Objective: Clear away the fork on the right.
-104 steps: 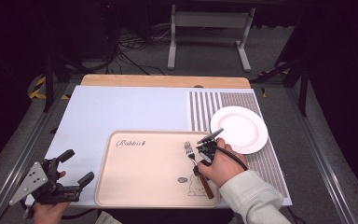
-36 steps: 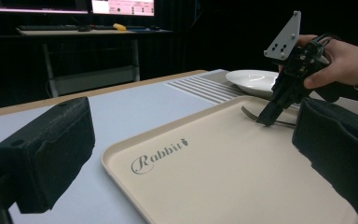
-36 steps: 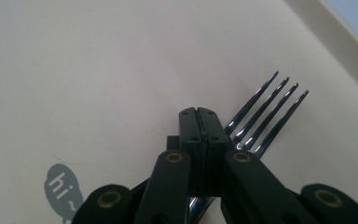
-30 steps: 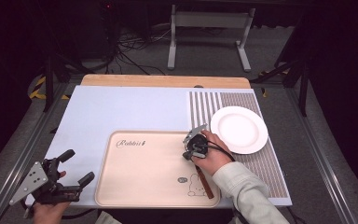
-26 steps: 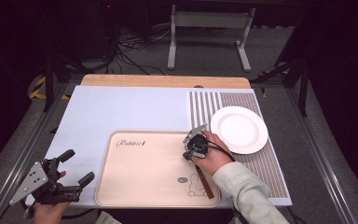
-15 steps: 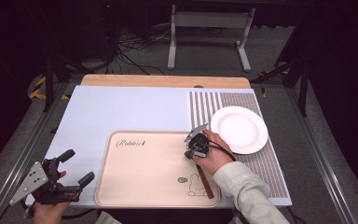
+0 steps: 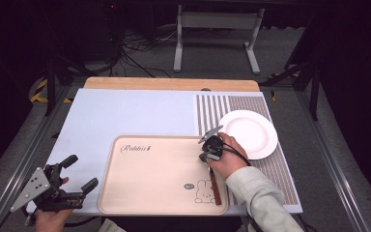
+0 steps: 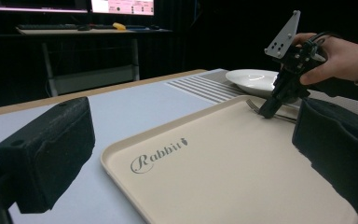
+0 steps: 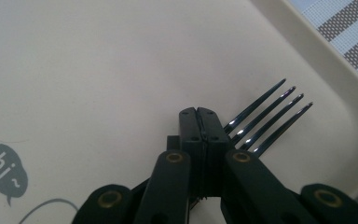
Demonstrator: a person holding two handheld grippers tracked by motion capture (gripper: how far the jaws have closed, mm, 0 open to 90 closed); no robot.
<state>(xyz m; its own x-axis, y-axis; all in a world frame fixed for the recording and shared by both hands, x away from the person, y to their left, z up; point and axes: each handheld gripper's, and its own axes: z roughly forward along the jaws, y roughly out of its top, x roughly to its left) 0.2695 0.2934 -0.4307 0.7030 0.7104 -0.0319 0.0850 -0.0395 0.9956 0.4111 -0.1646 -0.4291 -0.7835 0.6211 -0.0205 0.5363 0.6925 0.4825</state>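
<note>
My right hand-held gripper [image 9: 200,126] is clamped on the fork [image 9: 265,116] low on the cream tray [image 7: 145,193], tines fanning ahead-right toward the white plate [image 7: 251,133] just beyond, while my left hand-held gripper [image 7: 79,174] hangs open, well apart.

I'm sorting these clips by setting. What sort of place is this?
Probably a lab or studio set up for recording table tasks, not a home. A table stands in a dark room, loose cables lie on the floor behind it, and lit monitors sit on a desk beyond.
</note>
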